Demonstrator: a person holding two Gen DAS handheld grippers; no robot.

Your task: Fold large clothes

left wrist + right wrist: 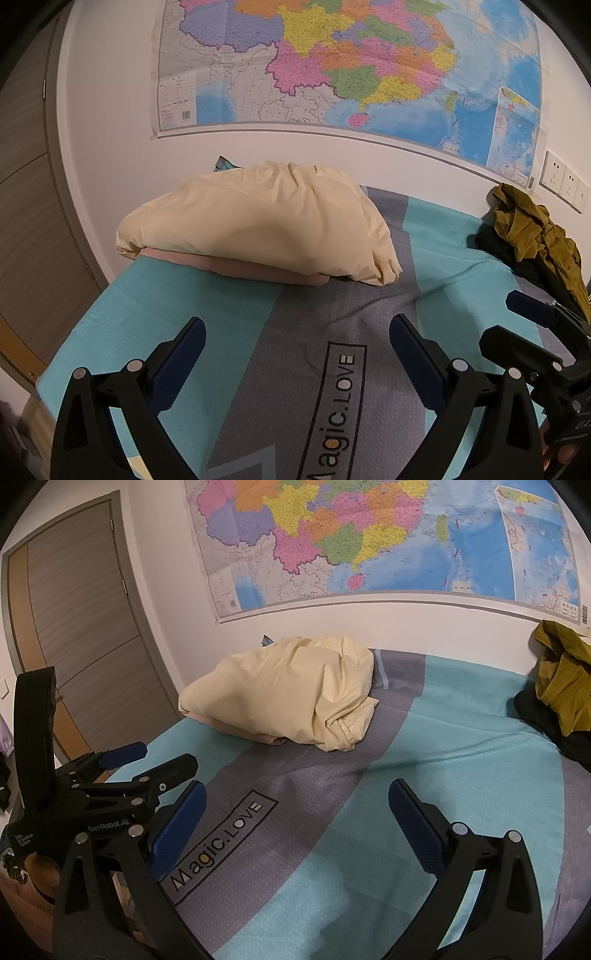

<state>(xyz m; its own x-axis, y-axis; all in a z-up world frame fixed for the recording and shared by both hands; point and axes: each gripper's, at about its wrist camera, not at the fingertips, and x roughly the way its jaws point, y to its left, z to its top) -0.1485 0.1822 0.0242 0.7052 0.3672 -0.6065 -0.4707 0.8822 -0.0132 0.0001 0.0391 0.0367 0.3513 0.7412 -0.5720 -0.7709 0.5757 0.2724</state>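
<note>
A folded cream garment (258,225) lies on a folded pink one (258,271) at the far left of the bed, by the wall; both show in the right wrist view (284,690). A crumpled olive garment (535,229) on a black one (517,258) lies at the far right; it also shows in the right wrist view (565,679). My left gripper (297,332) is open and empty above the bedspread. My right gripper (297,797) is open and empty beside it. Each gripper shows in the other's view, the right one (532,317) and the left one (144,760).
The bed has a teal and grey cover (332,314) printed "Magic.LOVE" (221,845). A map (332,62) hangs on the white wall behind. A grey door (81,627) stands left of the bed. Wall sockets (565,182) are at the right.
</note>
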